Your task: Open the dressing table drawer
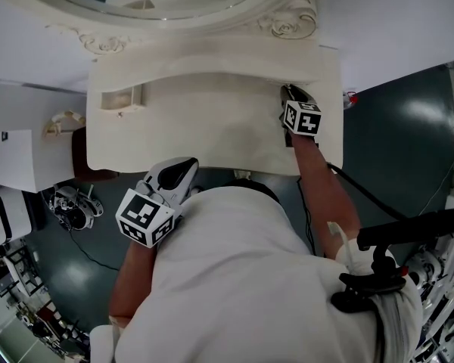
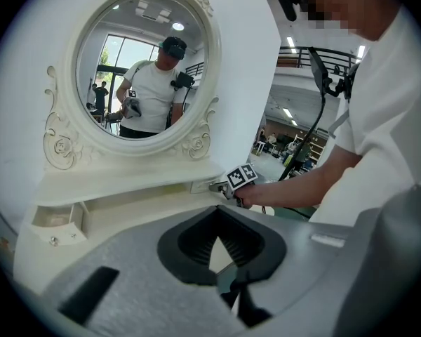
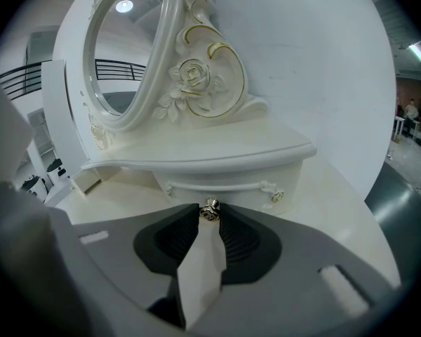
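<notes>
While the right arm stretches across the dressing table (image 1: 212, 127), the right gripper (image 1: 292, 91) pinches the knob (image 3: 210, 208) of the drawer (image 3: 217, 185), which sits closed beneath the mirror shelf (image 3: 196, 161). The left gripper (image 2: 215, 239) hangs at the table's front edge, jaws together, empty.

Desk (image 3: 330, 202) smooth cream satin paint, drawer knob (image 3: 210, 210) shiny metal, right tool (image 3: 210, 215) matt grey plastic, pads (image 3: 243, 241) probably ribbed dark rubber.

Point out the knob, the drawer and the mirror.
knob (image 3: 210, 211): right gripper view, its metal head.
drawer (image 3: 252, 198): right gripper view, its front panel.
mirror (image 2: 144, 69): left gripper view, middle of the glass.
</notes>
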The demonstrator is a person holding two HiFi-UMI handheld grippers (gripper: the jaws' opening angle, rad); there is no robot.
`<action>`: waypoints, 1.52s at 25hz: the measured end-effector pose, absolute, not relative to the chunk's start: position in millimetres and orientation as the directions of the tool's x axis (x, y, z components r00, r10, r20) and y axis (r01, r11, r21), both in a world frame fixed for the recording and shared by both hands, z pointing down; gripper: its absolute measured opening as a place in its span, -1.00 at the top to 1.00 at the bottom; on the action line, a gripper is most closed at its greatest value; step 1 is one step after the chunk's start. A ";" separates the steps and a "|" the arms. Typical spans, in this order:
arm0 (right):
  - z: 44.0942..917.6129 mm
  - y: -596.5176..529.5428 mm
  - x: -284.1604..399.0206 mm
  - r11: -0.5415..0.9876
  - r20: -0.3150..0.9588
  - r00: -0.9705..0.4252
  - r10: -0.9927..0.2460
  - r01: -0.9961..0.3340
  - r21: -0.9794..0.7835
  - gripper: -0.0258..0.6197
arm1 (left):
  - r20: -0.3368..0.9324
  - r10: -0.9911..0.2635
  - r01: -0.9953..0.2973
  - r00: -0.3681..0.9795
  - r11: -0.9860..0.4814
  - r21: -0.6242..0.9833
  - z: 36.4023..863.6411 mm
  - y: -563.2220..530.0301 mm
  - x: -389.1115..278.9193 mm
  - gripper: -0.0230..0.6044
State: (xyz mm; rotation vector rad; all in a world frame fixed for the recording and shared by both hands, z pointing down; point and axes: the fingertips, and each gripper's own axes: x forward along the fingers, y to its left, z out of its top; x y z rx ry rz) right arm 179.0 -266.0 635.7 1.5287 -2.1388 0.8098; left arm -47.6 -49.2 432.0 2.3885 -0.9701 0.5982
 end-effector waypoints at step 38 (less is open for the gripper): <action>634.1 -222.5 176.9 0.240 0.633 -0.314 -0.708 -0.949 -0.202 0.63 | 0.530 -0.505 -0.704 0.682 -0.651 0.285 426.3 -26.9 -64.8 0.92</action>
